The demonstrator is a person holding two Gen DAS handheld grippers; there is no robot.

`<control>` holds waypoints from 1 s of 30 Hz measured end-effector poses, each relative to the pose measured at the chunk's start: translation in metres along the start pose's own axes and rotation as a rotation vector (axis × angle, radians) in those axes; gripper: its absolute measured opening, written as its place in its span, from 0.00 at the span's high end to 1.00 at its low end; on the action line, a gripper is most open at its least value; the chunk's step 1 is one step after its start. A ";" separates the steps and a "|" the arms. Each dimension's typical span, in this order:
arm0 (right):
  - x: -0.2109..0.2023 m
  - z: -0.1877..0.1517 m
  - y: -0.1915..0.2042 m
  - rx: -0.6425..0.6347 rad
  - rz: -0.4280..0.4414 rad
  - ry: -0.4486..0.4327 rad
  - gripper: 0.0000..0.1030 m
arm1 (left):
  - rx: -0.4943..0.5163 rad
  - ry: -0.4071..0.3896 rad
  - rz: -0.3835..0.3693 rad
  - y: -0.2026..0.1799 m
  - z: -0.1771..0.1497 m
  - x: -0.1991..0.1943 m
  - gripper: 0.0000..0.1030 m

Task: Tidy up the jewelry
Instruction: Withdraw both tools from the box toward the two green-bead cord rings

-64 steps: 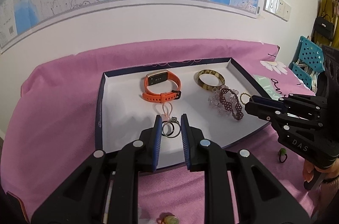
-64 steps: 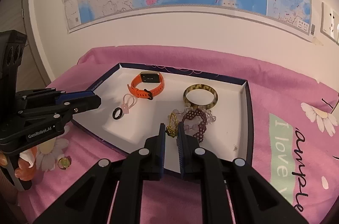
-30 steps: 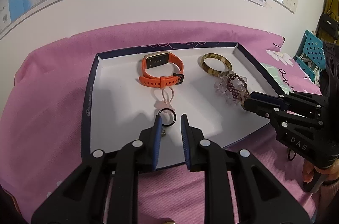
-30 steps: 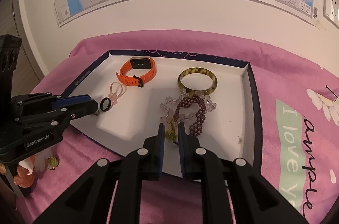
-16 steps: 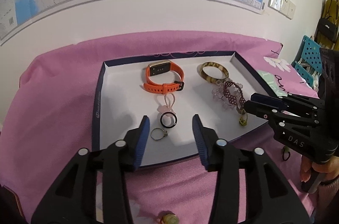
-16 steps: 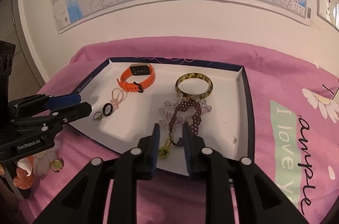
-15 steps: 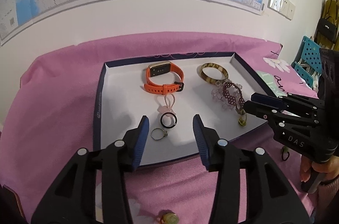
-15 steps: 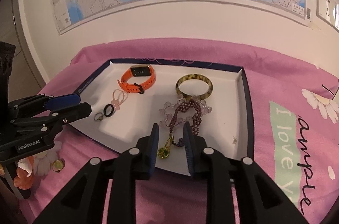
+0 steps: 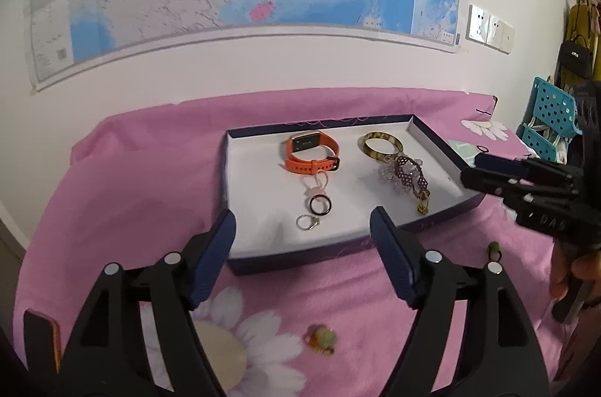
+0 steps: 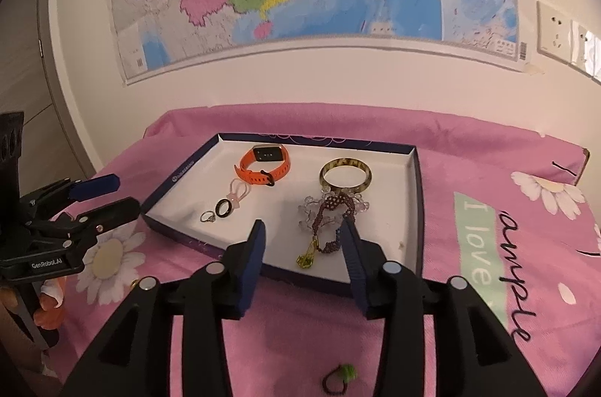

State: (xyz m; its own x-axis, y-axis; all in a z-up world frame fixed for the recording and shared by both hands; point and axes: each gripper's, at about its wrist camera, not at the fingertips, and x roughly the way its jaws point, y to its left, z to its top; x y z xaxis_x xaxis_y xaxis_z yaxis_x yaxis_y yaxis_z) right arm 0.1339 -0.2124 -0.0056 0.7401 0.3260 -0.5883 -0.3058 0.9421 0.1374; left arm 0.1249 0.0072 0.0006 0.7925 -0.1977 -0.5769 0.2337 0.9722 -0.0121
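Observation:
A white tray with a dark blue rim (image 9: 263, 258) (image 10: 420, 194) lies on the pink cloth. In it are an orange watch (image 9: 312, 154) (image 10: 265, 164), a tortoiseshell bangle (image 9: 382, 144) (image 10: 346, 174), a purple beaded bracelet (image 9: 407, 173) (image 10: 332, 209), a necklace with a yellow-green pendant (image 9: 422, 205) (image 10: 306, 260), a black ring (image 9: 320, 204) (image 10: 223, 209), a silver ring (image 9: 306, 222) (image 10: 207, 217) and a pink loop (image 9: 319, 184). My left gripper (image 9: 302, 239) is open and empty before the tray's near edge. My right gripper (image 10: 302, 243) is open above the pendant.
On the cloth outside the tray lie a gold ring with a green stone (image 9: 321, 340) and a dark ring with a green bead (image 10: 340, 376) (image 9: 494, 248). A map covers the wall behind. A teal crate (image 9: 550, 119) stands at the far right.
Both grippers opened and pulled back from the tray. The left let go of the silver ring beside the black ring. The right let go of the pendant necklace at the tray's front.

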 end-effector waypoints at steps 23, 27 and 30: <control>-0.039 -0.054 0.007 -0.023 -0.032 0.043 0.49 | 0.052 0.029 -0.004 -0.011 -0.059 -0.034 0.26; -0.039 -0.060 0.006 -0.015 -0.034 0.057 0.49 | 0.043 0.042 -0.004 -0.011 -0.063 -0.032 0.28; -0.038 -0.065 0.003 -0.003 -0.037 0.071 0.49 | 0.040 0.050 -0.008 -0.012 -0.065 -0.031 0.28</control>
State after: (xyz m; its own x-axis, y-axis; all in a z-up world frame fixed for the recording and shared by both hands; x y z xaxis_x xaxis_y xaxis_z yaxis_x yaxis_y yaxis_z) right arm 0.0659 -0.2273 -0.0340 0.7066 0.2847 -0.6478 -0.2812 0.9531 0.1121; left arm 0.0609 0.0098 -0.0339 0.7614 -0.1983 -0.6173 0.2636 0.9645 0.0153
